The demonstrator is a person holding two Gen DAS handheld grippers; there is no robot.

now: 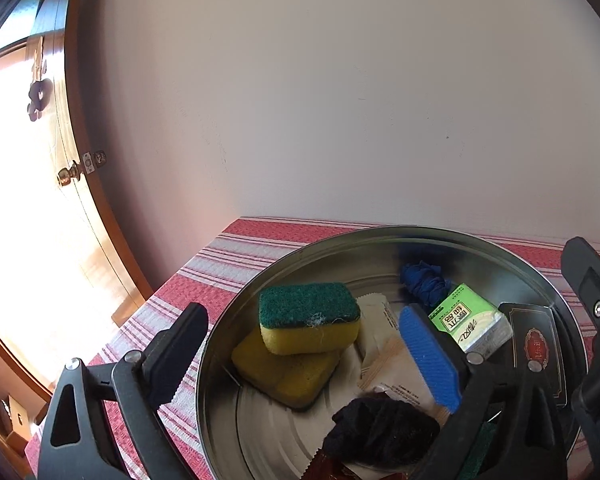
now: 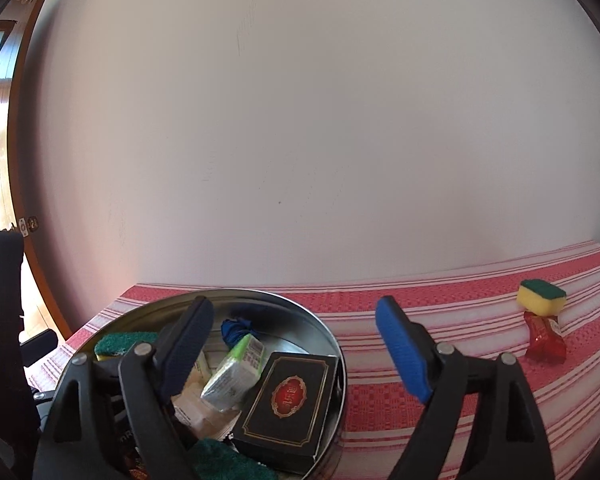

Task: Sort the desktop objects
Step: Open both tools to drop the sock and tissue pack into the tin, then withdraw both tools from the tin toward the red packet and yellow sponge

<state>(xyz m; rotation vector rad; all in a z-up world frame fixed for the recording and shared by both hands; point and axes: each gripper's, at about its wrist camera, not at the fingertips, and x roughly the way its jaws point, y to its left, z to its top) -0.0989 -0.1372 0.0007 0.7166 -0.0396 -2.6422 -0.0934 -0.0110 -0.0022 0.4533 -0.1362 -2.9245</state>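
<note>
Both tools inspected over the round metal tin [image 1: 260, 276] near the left end of the table [image 2: 440, 300], close to the back edge. Left gripper [image 1: 300, 354] spread wide, one finger outside the tin's rim, the other above its contents; nothing held. Right gripper [image 2: 296, 352] likewise wide open and empty, straddling the tin's right rim.

Already in the tin: two stacked sponges [image 1: 308, 320], a green tissue pack [image 1: 470, 322], a black box [image 2: 288, 396], a blue cloth wad [image 1: 422, 282], a black cloth wad [image 1: 384, 430].

Still outside, toward the right end: a loose sponge [image 2: 540, 297] resting on a red wrapped sweet [image 2: 545, 338].

Recommended next: lift clear of the rim before travelling; take the sponge first, across its sides, without dragging the sweet beneath.
</note>
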